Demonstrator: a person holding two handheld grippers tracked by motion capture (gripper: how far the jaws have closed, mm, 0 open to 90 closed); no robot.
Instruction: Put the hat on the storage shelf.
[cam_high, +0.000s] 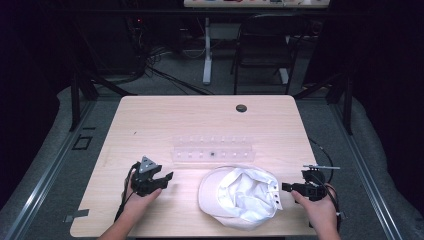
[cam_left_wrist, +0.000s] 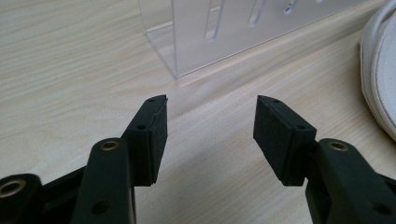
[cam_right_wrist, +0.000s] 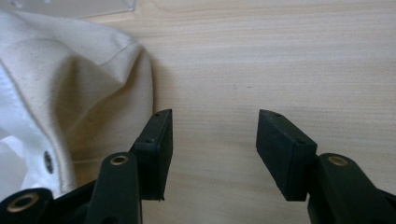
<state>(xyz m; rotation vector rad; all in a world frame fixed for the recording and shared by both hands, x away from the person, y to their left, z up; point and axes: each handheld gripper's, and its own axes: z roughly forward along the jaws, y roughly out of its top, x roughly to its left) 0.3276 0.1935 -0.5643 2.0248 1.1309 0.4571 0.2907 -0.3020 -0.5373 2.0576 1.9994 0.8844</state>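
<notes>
A white cap (cam_high: 240, 197) lies upside down, its inside showing, near the table's front edge between my two hands. My left gripper (cam_high: 167, 179) rests on the table left of the cap, open, with only bare wood between its jaws (cam_left_wrist: 210, 100). Ahead of it stands a clear plastic rack (cam_left_wrist: 233, 32) with slots, and the cap's brim (cam_left_wrist: 380, 70) shows at the right edge. My right gripper (cam_high: 286, 187) sits just right of the cap, open and holding nothing (cam_right_wrist: 215, 114). The cap's cloth (cam_right_wrist: 70, 84), with a small eyelet, lies beside its left jaw, touching or nearly so.
The clear rack (cam_high: 212, 149) stands across the table's middle, just behind the cap. A round cable hole (cam_high: 241, 108) sits near the far edge. A folding chair (cam_high: 265, 45) stands beyond the wooden table (cam_high: 165, 120). A cable (cam_high: 320, 150) runs off the right edge.
</notes>
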